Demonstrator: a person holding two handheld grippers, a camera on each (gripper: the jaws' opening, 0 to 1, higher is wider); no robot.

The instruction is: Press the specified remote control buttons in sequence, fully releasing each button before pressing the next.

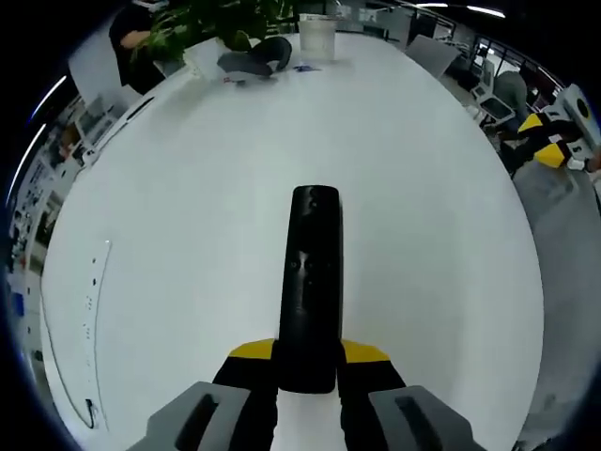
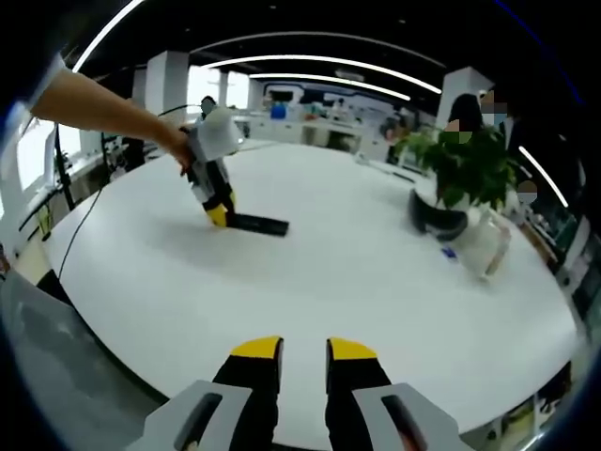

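A long black remote control (image 1: 312, 272) lies flat on the white table (image 1: 188, 188), pointing away from me. My left gripper (image 1: 308, 352) is shut on its near end, one yellow-tipped jaw on each side. In the right gripper view the same remote (image 2: 261, 225) lies at mid-table, and a person's hand holds the left gripper (image 2: 223, 218) tilted down onto its left end. My right gripper (image 2: 304, 352) hovers over the near part of the table, far from the remote. Its jaws stand a narrow gap apart with nothing between them.
A potted plant (image 2: 465, 169), a dark rounded object (image 2: 437, 218) and a clear container (image 2: 484, 246) stand at the table's right side. In the left gripper view they appear at the far end as plant (image 1: 216, 19), dark object (image 1: 254, 61) and container (image 1: 317, 36). A thin cable (image 2: 84, 225) crosses the left edge.
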